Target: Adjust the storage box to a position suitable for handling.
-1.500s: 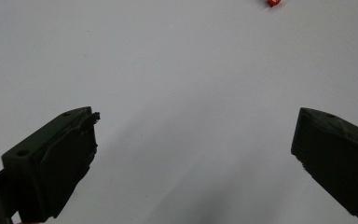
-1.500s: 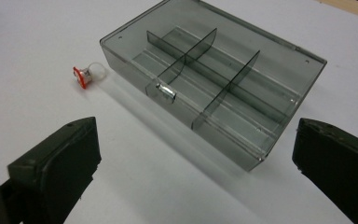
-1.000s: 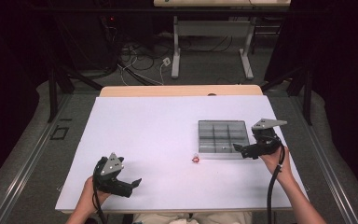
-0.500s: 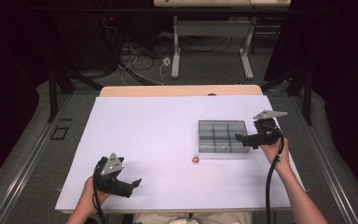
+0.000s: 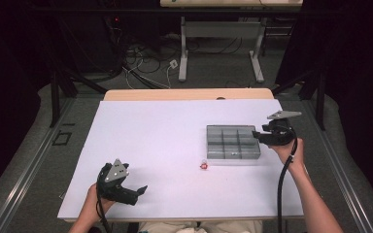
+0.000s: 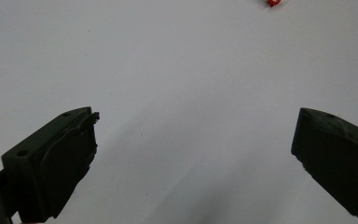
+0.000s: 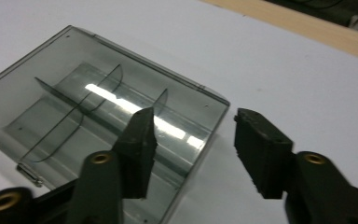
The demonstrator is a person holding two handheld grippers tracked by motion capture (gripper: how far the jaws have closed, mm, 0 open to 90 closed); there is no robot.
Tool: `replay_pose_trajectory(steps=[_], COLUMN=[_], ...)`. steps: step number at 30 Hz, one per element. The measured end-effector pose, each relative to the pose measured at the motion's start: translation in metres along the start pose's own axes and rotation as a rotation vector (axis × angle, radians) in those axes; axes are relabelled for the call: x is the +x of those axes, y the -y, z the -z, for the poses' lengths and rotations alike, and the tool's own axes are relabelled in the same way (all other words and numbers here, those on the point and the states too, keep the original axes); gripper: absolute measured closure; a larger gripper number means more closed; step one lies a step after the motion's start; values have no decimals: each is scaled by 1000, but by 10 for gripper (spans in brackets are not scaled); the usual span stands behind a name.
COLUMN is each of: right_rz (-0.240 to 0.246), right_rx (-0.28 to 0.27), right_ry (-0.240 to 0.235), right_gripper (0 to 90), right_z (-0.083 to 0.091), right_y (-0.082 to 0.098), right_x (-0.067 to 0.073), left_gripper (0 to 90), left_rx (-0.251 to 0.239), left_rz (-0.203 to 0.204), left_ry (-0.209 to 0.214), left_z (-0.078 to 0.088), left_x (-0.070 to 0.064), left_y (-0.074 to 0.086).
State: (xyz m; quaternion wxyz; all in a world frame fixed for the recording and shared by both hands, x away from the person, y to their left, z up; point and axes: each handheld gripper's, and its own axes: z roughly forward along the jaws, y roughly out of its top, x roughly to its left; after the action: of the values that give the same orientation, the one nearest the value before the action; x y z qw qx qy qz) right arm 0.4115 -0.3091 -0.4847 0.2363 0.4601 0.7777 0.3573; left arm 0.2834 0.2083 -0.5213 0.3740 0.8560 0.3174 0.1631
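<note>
The table carries a white top surface with a bare wooden strip exposed along its far edge; 2 items lie directly on the white surface; a grey translucent compartment box sits flat toward the right side, its interior split by dividers into a grid of cells; a small red object lies on the surface just beside the box's near left corner, apart from it; its exact form is too small to tell.
</note>
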Motion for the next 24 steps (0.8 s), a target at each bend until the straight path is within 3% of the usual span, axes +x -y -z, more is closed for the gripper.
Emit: replay_pose_trajectory(steps=[2,3,4,5,6,8,13,14,24], right_rz=[7,7,6,6,-2,3,-36,-18,-7], right_rx=[-14,-14,-3,-3,8,11,48,71,115], right_ry=[14,14,17,17,27,29,8,21,34], right_gripper=[657,657,726,726,781,795,865,884,900], right_z=[1,1,-1,-1,-3,-5,-13,-17,-27], right_y=[4,4,8,8,11,13,21,23,29], right_x=[-4,-4,-6,-6,-8,-10,-12,-12,-10], left_gripper=[0,0,0,0,0,0,0,0,0], left_rx=[-9,-3,-5,-5,-1,0,-2,-3,-1], left_rz=[-2,-5,-5,-4,1,-2,-3,-6,-7], left_ry=[-4,0,-2,-1,-1,-3,-1,-3,3], left_z=[-1,0,0,0,0,0,-1,0,-1], left_x=[-1,0,0,0,0,0,0,0,0], left_y=[0,0,0,0,0,0,0,0,0])
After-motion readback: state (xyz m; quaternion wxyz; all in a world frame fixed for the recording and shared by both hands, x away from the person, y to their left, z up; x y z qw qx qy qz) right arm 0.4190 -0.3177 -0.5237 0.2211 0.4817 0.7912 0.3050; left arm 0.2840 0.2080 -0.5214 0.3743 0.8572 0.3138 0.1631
